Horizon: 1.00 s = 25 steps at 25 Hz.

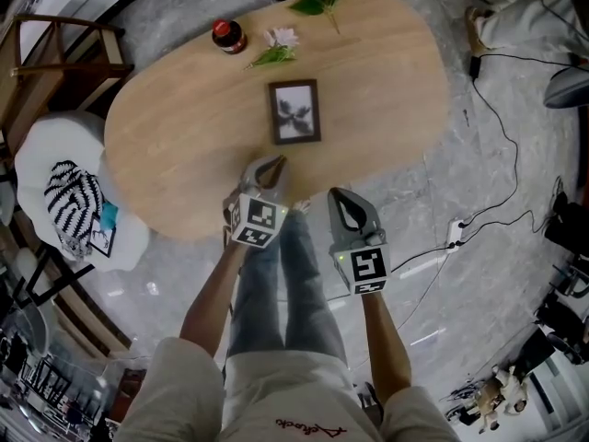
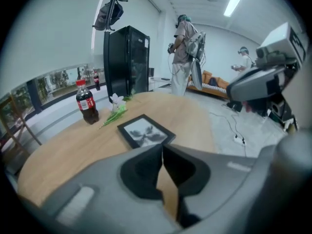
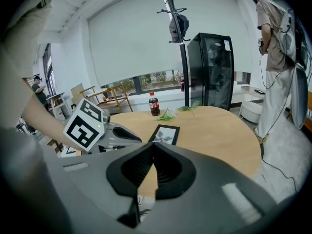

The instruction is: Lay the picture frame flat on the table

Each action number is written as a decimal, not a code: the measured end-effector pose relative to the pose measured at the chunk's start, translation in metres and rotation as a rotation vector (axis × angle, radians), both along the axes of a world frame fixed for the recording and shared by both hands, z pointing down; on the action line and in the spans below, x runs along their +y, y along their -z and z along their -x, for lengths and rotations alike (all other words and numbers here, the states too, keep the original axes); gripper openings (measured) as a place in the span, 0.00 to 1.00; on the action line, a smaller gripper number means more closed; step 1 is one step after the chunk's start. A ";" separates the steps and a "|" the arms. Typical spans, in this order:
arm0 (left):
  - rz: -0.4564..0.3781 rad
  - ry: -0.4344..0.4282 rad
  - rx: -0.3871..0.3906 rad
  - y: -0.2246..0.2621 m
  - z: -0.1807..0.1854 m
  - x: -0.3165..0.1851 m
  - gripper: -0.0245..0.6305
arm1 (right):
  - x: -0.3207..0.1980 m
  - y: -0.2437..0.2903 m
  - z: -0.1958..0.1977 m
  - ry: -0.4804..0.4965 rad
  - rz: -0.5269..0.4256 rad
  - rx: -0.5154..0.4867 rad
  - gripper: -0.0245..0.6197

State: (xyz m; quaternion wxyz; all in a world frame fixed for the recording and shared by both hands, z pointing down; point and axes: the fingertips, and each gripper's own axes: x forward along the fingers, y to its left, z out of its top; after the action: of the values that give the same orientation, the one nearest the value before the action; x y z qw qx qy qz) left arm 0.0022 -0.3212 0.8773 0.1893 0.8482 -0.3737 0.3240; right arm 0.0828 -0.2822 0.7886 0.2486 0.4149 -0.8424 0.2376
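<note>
The dark picture frame (image 1: pixel 295 111) (image 2: pixel 145 130) (image 3: pixel 165 133), holding a black-and-white print, lies flat on the oval wooden table (image 1: pixel 184 136), picture side up. My left gripper (image 1: pixel 274 164) (image 2: pixel 162 146) is at the table's near edge, a short way in front of the frame. It is shut with nothing between its jaws. My right gripper (image 1: pixel 339 194) (image 3: pixel 152 144) hangs off the table's near edge above the floor. It is also shut and empty. The right gripper view shows the left gripper (image 3: pixel 117 133) beside it.
A cola bottle (image 1: pixel 227 36) (image 2: pixel 86 102), a white flower (image 1: pixel 276 46) and a green sprig (image 1: pixel 317 3) lie at the table's far side. A white chair with a striped cloth (image 1: pixel 74 196) stands at the left. Cables (image 1: pixel 497 155) run over the floor at the right. A person (image 2: pixel 185 52) stands beyond a black fridge (image 2: pixel 126 60).
</note>
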 end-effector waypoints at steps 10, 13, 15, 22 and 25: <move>-0.048 -0.003 0.014 0.057 -0.001 0.016 0.04 | -0.004 0.028 -0.001 -0.023 -0.029 0.010 0.05; -0.041 0.013 0.030 0.072 0.001 0.017 0.04 | -0.003 0.039 -0.001 -0.026 -0.032 0.011 0.05; -0.051 0.021 0.037 0.084 0.003 0.014 0.04 | -0.006 0.047 0.000 -0.026 -0.040 0.012 0.05; -0.100 0.035 0.053 0.145 0.010 0.008 0.04 | -0.011 0.087 0.003 -0.040 -0.074 0.006 0.05; -0.120 0.036 0.058 0.172 0.009 0.008 0.04 | -0.011 0.106 0.003 -0.050 -0.082 -0.001 0.04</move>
State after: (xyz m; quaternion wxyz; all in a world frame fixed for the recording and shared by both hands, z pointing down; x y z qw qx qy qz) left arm -0.0072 -0.3131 0.7048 0.1545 0.8601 -0.4023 0.2730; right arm 0.0796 -0.2935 0.6823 0.2247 0.4455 -0.8410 0.2092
